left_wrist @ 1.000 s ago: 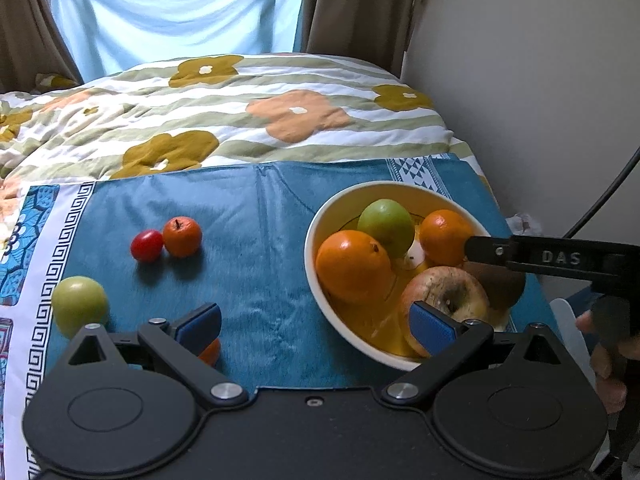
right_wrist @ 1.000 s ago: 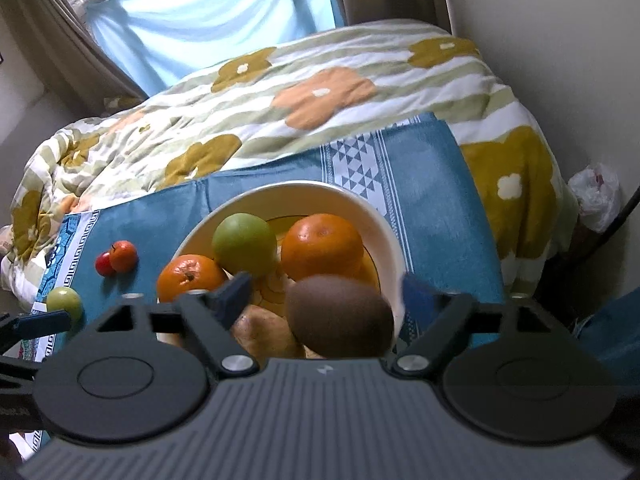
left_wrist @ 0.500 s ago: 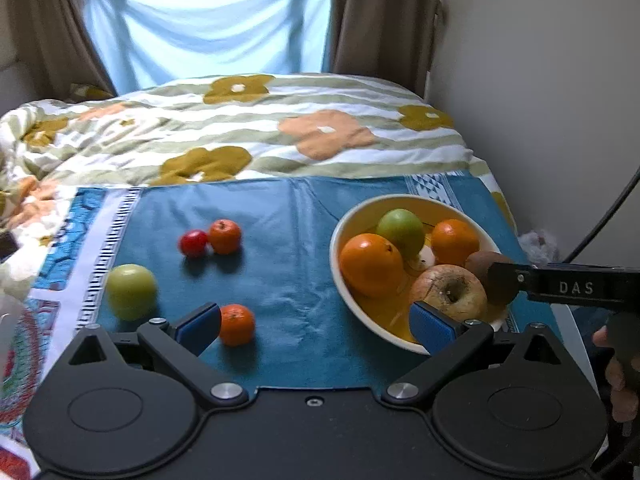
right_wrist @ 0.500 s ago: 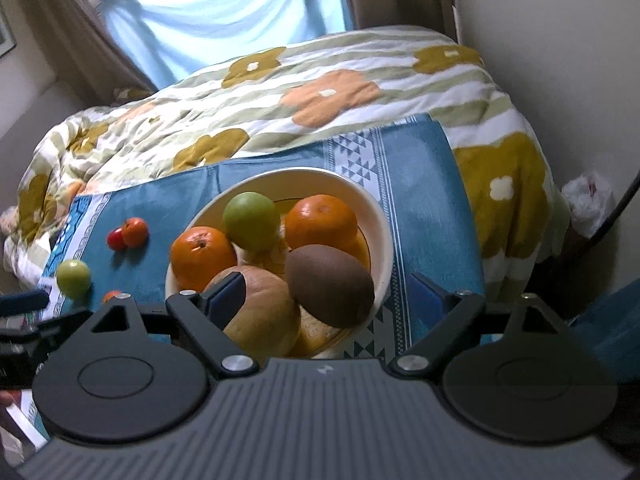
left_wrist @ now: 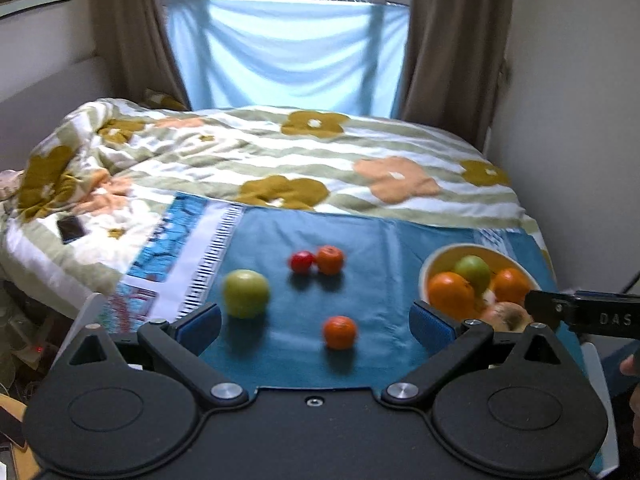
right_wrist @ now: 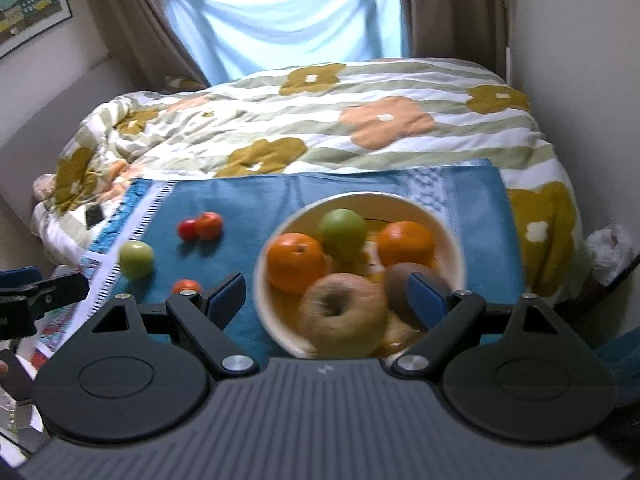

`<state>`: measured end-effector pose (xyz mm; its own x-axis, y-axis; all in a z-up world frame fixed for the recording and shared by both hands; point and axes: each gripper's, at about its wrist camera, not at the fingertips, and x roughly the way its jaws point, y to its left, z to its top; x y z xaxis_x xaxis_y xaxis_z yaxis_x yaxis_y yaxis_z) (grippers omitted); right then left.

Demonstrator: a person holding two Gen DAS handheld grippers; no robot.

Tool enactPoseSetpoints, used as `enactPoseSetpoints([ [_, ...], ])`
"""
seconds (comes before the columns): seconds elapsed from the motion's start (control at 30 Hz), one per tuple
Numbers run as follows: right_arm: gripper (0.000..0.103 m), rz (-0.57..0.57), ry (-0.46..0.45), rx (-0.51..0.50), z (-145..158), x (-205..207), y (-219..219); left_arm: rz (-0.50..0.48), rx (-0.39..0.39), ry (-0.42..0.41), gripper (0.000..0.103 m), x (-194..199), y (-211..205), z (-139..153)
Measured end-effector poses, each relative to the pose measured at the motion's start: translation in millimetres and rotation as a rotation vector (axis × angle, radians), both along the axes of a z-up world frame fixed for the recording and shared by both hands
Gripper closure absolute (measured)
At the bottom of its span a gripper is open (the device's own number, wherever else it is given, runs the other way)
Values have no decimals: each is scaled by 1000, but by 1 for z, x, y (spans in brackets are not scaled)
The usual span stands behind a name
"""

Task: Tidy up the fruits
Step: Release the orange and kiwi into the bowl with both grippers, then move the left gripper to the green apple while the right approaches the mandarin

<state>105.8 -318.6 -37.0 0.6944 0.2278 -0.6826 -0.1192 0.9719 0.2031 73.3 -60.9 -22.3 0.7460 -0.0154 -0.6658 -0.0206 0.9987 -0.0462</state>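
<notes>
Only right wrist view shows kiwi point(right_wrist: 400, 284) in bowl point(right_wrist: 448, 232)

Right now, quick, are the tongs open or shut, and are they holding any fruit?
Left tongs: open, holding nothing.
Right tongs: open, holding nothing, above the bowl.

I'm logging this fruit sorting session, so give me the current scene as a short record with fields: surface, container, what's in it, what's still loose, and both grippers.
surface: blue cloth spread on a floral duvet
container: cream bowl at the cloth's right end
in bowl: green apple, two oranges, kiwi, brownish apple
loose on cloth: green apple, red tomato touching small orange fruit, another small orange fruit
left gripper: open, empty, raised over loose fruit
right gripper: open, empty, over bowl
</notes>
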Motion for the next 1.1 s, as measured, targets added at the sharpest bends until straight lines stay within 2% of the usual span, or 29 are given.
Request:
enactPoseSetpoints([
  [0.2,0,16,-2,1,1,0,40,13,27,-17,1,-1,37,-3],
  [0.4,0,12,13,-16,-14,-2,81,-50,44,1,1,16,69,-16],
  [0.63,0,-11,43,-38,-48,-4,120,-208,93,4,1,54,90,-47],
  [0.83,1,-49,58,-61,-79,2,147,-364,136,22,2,86,92,-82],
  [0.97,2,-74,50,-79,-91,5,160,-446,150,31,5,101,90,-101],
  [1.03,3,-82,48,-85,-95,6,165,-483,147,44,12,107,89,-108],
  [1.1,4,-92,49,-86,-99,9,169,-504,145,56,13,113,88,-116],
])
